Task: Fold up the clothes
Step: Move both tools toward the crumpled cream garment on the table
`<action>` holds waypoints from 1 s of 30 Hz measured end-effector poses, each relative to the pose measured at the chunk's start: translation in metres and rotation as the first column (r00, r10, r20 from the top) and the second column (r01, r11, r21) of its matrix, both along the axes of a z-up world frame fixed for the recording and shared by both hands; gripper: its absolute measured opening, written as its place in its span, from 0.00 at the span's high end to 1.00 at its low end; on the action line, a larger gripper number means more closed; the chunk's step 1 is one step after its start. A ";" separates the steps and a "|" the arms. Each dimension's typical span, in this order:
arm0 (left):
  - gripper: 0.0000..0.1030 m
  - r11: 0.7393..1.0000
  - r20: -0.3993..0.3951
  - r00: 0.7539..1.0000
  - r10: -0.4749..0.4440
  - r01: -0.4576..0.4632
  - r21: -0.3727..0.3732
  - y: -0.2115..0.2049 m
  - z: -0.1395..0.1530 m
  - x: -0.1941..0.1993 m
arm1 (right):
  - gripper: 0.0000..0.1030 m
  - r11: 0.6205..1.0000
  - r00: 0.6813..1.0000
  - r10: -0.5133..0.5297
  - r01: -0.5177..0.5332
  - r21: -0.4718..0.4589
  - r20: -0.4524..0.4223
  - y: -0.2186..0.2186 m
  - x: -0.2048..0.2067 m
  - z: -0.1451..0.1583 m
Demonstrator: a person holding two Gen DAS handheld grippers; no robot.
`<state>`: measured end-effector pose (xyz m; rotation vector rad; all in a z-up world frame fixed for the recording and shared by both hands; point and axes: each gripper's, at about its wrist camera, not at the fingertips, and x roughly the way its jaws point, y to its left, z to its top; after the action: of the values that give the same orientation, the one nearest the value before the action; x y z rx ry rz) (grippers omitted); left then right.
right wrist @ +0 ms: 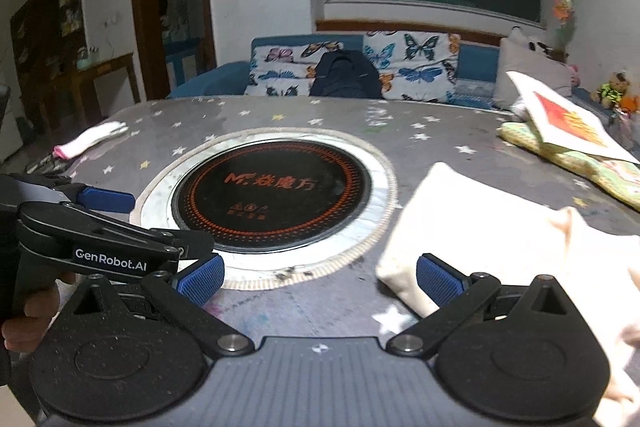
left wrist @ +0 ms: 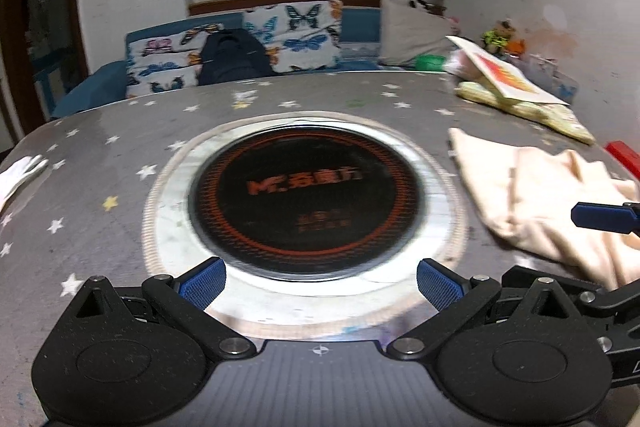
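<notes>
Right wrist view: right gripper spreading wide, left gripper likewise, both holding nothing. Cream garment lying crumpled right of the inset cooktop on the table. Risk: pinching several layers together, misaligning the fold.

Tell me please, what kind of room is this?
Probably a home living room: a sofa with butterfly cushions stands behind a round table with a built-in cooktop, and a cream garment lies on it.
</notes>
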<state>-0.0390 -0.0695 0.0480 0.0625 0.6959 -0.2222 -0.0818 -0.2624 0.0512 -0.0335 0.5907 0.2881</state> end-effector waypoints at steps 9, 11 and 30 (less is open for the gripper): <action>0.00 0.991 -0.004 0.992 -0.127 0.127 -0.043 -0.040 0.017 -0.006 | 0.00 0.994 0.994 -0.099 0.097 0.047 0.041 -0.052 -0.041 0.017; 0.00 0.987 -0.002 0.988 -0.153 0.152 -0.043 -0.051 0.019 -0.006 | 0.00 0.991 0.991 -0.125 0.122 0.057 0.048 -0.064 -0.048 0.019; 0.01 0.933 -0.001 0.934 -0.358 0.358 -0.035 -0.145 0.039 0.006 | 0.01 0.950 0.951 -0.307 0.304 0.077 0.034 -0.137 -0.072 0.018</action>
<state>-0.0331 -0.2141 0.0867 0.1562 0.6845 -0.5855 -0.1540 -0.3996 0.0695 0.1192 0.5312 0.0058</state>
